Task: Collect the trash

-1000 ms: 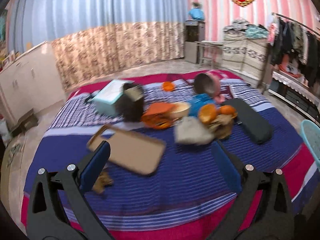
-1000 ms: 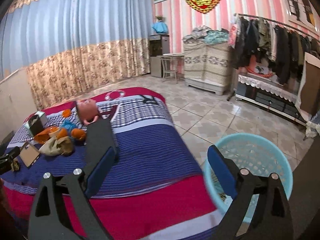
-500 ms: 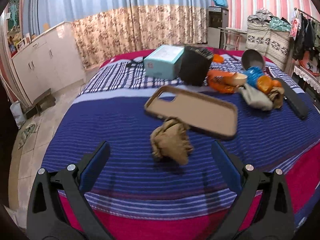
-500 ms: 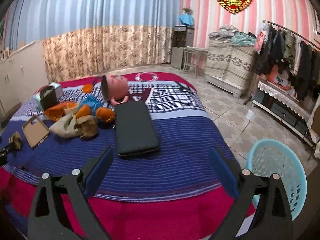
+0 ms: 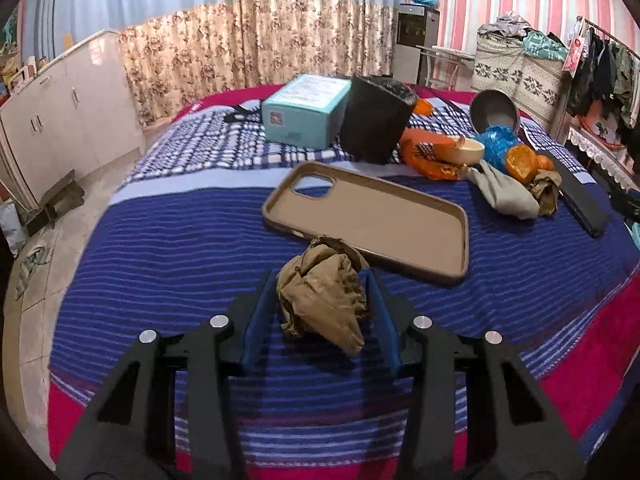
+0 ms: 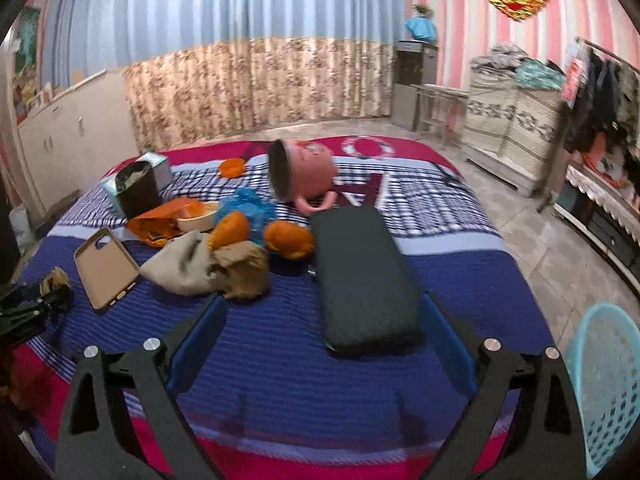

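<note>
A crumpled brown paper wad [image 5: 322, 300] lies on the blue striped bed near its front edge. My left gripper [image 5: 320, 276] is closing on it, and both blue pads touch its sides. The right wrist view shows this gripper [image 6: 36, 308] and its wad [image 6: 54, 278] at the far left. My right gripper [image 6: 324, 300] hangs open over the bed, nothing between its fingers, just short of a black case [image 6: 360, 272]. More litter sits mid-bed: another brown wad [image 6: 242, 268], orange peels [image 6: 288, 238], an orange bag [image 6: 160, 220] and a blue wrapper [image 6: 248, 204].
A light blue basket [image 6: 608, 388] stands on the floor right of the bed. A tan phone case [image 5: 372, 216] lies just beyond the held wad. Further back are a teal box [image 5: 304, 110], a black container [image 5: 376, 120] and a pink mug [image 6: 304, 172].
The left gripper's jaws have come in from wide open onto the brown wad. The right gripper has swung left from the basket toward the pile on the bed.
</note>
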A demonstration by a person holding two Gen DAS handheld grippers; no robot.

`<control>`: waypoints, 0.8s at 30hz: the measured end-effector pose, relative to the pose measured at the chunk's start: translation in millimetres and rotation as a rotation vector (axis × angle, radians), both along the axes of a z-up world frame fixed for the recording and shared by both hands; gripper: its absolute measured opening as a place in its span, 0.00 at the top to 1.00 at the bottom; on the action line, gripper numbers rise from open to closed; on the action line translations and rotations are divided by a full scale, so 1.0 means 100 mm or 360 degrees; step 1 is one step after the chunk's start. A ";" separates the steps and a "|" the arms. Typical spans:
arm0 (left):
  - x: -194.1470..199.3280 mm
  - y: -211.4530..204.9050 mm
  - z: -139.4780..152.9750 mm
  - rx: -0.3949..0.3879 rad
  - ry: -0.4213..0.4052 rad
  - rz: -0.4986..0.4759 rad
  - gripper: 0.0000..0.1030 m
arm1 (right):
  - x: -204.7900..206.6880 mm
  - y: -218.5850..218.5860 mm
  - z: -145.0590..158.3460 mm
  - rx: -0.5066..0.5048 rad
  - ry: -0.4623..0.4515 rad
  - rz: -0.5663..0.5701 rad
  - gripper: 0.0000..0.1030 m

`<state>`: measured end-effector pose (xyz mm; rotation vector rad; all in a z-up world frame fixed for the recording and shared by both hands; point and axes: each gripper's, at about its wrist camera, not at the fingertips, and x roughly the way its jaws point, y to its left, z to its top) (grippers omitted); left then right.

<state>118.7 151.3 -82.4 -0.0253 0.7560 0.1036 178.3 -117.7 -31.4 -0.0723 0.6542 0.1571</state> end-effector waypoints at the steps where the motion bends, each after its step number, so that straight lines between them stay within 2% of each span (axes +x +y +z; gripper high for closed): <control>1: -0.02 0.01 0.03 0.0023 -0.0017 0.0008 0.56 | 0.04 0.08 -0.03 -0.0023 0.0004 0.0021 0.09; 5: -0.03 0.11 0.17 0.0074 -0.0080 0.0050 0.56 | 0.24 0.36 -0.18 -0.0117 0.0042 0.0132 0.09; 8: 0.01 0.27 0.27 0.0065 -0.0099 0.0105 0.56 | 0.40 0.49 -0.27 -0.0121 0.0102 0.0180 0.10; 10: 0.04 0.39 0.32 0.0041 -0.0107 0.0154 0.56 | 0.48 0.55 -0.31 -0.0103 0.0133 0.0206 0.17; 12: 0.06 0.47 0.34 0.0017 -0.0117 0.0187 0.56 | 0.57 0.60 -0.34 -0.0069 0.0176 0.0240 0.36; 13: 0.07 0.50 0.35 0.0005 -0.0121 0.0205 0.56 | 0.59 0.63 -0.35 -0.0050 0.0194 0.0267 0.41; 14: 0.08 0.52 0.36 0.0001 -0.0121 0.0211 0.56 | 0.59 0.67 -0.36 -0.0041 0.0210 0.0308 0.50; 16: 0.10 0.55 0.37 -0.0005 -0.0126 0.0222 0.56 | 0.53 0.71 -0.35 -0.0075 0.0197 0.0338 0.56; 18: 0.12 0.54 0.37 -0.0004 -0.0131 0.0224 0.56 | 0.43 0.65 -0.29 -0.0083 0.0179 0.0347 0.69; 24: 0.20 0.31 0.39 -0.0036 -0.0130 0.0174 0.56 | 0.04 0.06 0.07 -0.0025 0.0067 0.0216 0.69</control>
